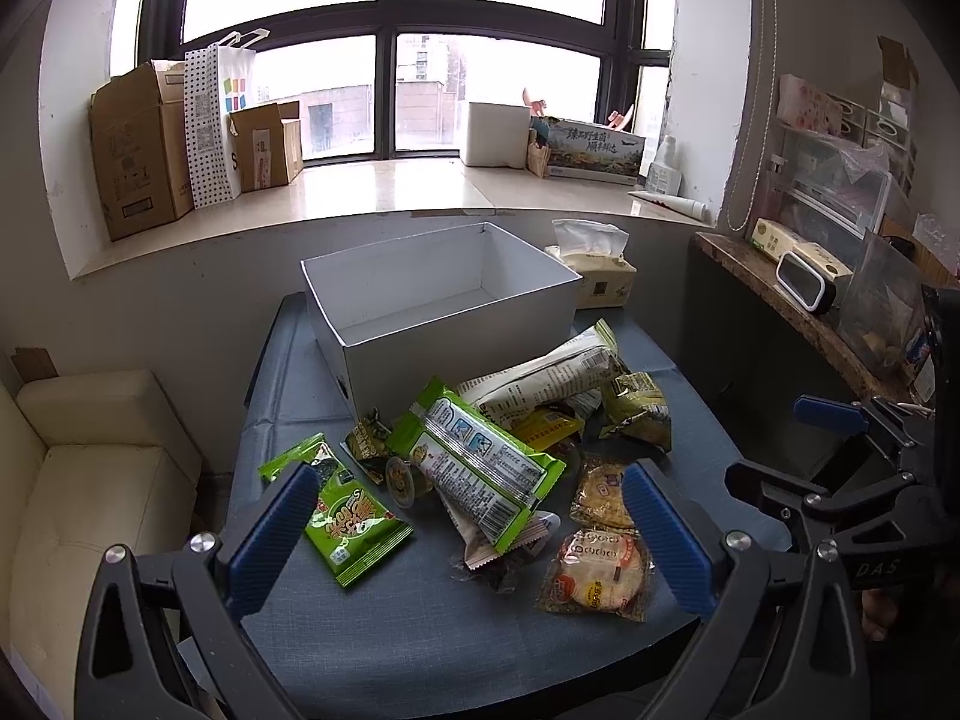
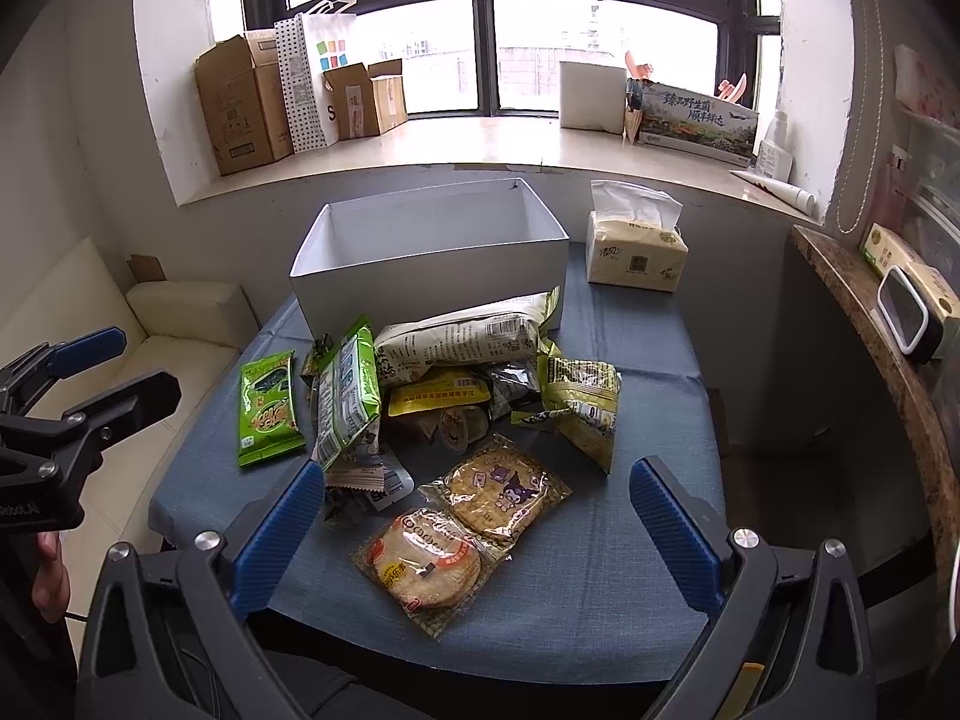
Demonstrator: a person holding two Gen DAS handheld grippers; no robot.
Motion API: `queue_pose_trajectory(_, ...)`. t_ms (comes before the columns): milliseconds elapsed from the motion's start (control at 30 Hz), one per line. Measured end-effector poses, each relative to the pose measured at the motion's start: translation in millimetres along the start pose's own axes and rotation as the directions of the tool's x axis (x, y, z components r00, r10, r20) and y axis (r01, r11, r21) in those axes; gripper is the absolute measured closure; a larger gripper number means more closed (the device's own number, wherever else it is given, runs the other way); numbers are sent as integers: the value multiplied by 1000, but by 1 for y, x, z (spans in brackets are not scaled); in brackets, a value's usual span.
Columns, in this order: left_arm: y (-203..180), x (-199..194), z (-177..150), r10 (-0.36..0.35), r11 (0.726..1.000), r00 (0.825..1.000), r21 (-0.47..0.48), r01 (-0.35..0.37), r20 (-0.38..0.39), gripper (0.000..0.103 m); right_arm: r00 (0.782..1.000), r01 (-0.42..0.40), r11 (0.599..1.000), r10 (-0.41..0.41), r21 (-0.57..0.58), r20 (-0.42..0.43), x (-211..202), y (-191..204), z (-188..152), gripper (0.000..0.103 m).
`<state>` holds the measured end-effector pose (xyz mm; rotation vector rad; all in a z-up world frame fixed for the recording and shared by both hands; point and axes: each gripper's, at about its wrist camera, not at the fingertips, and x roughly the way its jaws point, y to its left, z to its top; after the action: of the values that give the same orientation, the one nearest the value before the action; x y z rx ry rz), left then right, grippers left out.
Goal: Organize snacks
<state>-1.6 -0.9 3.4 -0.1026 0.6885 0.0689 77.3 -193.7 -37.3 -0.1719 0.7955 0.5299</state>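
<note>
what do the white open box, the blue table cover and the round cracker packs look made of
White open box: likely matte cardboard, with thin straight walls and creased corners.
Blue table cover: seems woven fabric, dull, with fold lines.
Round cracker packs: clear glossy plastic film, probably; glare shows and the crackers are visible through it.

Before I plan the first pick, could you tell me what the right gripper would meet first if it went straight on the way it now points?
Probably the round rice cracker packet nearest the table edge, between the open right gripper fingers; the Kuromi cracker packet lies just behind. Depth is uncertain.
</note>
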Motion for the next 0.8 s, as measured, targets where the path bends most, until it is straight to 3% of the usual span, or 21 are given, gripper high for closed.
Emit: queue_pose_trajectory(800,0,4,-2,-3,1000,1000,-4,3,-13,0,1000,-4,1000,4,26,8,-3,-7,2,0)
